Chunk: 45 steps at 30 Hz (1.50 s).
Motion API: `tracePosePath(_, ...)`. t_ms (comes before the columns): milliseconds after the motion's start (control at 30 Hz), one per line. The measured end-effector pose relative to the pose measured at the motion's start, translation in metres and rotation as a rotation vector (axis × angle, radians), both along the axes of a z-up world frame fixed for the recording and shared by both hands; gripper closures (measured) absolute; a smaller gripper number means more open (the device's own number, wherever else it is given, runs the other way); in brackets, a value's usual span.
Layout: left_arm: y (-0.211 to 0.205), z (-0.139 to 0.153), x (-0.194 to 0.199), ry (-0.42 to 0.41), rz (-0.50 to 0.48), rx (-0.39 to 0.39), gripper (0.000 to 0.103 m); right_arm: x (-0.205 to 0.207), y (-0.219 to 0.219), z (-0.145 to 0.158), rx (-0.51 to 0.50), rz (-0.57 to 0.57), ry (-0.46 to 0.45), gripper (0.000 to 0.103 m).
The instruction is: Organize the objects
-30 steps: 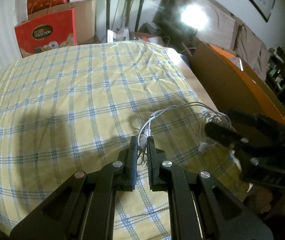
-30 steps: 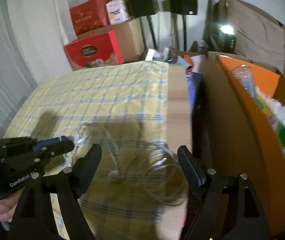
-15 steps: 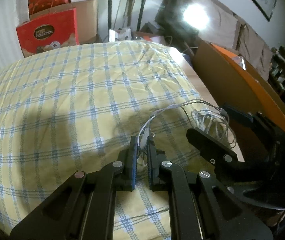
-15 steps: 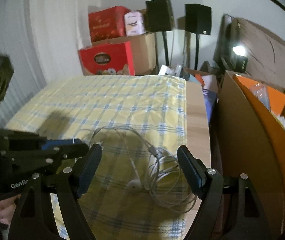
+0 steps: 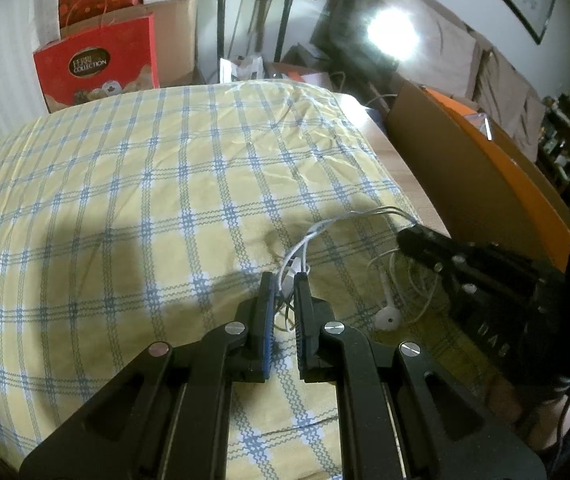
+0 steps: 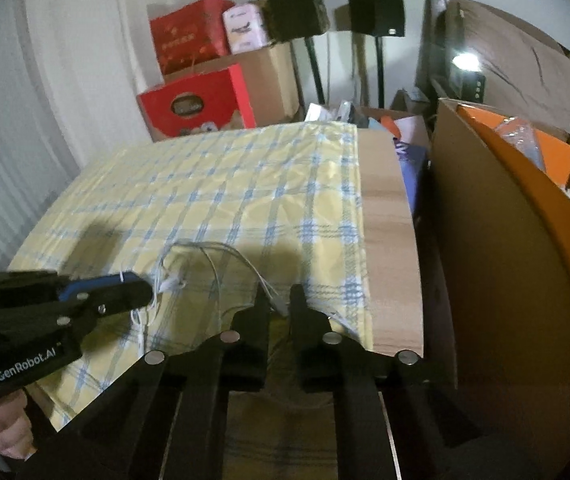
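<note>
- White wired earphones (image 5: 389,312): tangled cord lying on the near right part of the yellow-and-blue checked cloth (image 5: 165,200), one earbud resting on the fabric between the two tools; thin strands run taut from one tool to the other.
- Left tool (image 5: 285,280): jaws drawn almost together, pinching a bunch of the cord just above the cloth.
- Right tool (image 6: 278,293): jaws narrowed to a slit, closed on strands of the same cord near the cloth's right edge.
- Counter (image 6: 389,240): a bare brown strip showing beside the cloth on the right.
- Cardboard box with an orange inner lining (image 6: 505,220): standing just right of the counter.
- Red gift box (image 5: 97,68): behind the far edge of the cloth, before a brown carton.
- Two black speakers on stands (image 6: 373,8): against the rear wall.
</note>
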State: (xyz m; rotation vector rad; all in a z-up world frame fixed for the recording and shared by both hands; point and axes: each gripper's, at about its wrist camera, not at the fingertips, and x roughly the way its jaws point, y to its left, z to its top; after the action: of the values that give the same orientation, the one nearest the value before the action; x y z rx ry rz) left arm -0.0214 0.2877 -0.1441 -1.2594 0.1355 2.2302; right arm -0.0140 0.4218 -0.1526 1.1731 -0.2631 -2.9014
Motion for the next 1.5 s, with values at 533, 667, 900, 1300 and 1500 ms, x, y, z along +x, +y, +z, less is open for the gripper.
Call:
tracePosePath(533,-0.008,0.013,-0.003,0.025,0.037,0.013,0.095,0.019,0.037,0.020,-0.012,-0.207,0.112,0.097)
tracePosePath(667,-0.009,0.011,-0.004,0.020,0.044,0.009,0.095,0.022,0.043,0.022,-0.016,-0.217,0.111,0.097)
tracePosePath(900,-0.014,0.015,-0.007,0.032,0.062,0.016,0.095,0.028,0.051,0.032,-0.012,-0.232,0.139,0.097)
tracePosePath(1300,-0.005,0.017,-0.006,0.008,-0.011,0.034,0.080,0.028,0.061,0.030,-0.029,-0.242,0.123,0.096)
tracePosePath(1500,0.037,0.007,0.018,0.081,-0.132,-0.054,0.044,0.025,0.057,0.026,-0.029,-0.230,0.108,0.096)
